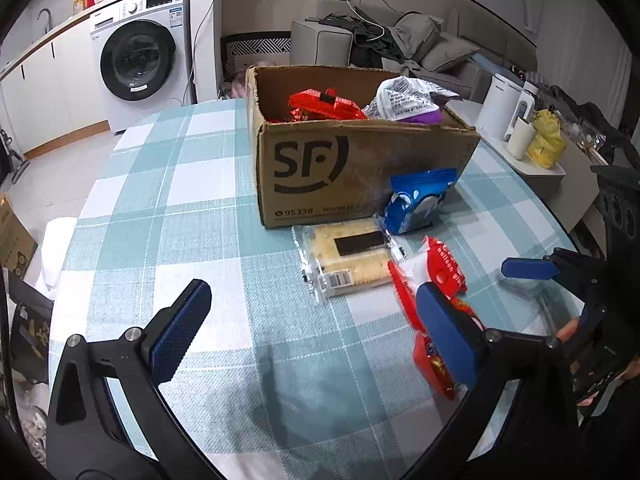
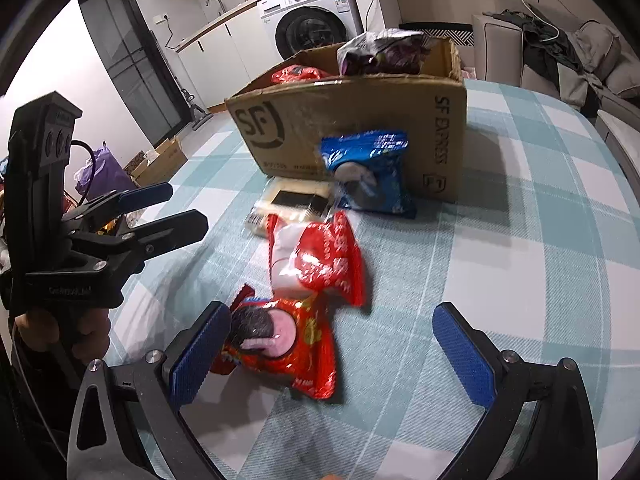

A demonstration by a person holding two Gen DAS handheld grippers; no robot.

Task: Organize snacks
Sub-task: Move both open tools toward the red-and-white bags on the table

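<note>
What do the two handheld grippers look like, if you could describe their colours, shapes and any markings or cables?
Both are matte black plastic tools. The left gripper and right gripper each have two curved arms with silver bolts, ending in flat blue textured pads. In the right wrist view, the left gripper's upright body shows three round holes, faint pale lettering and a black cable.

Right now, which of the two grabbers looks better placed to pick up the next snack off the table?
Probably the right gripper: it hangs open right over the nearest red snack packet. The left gripper, also open, faces mostly bare tablecloth, with the packets off to its side.
</note>
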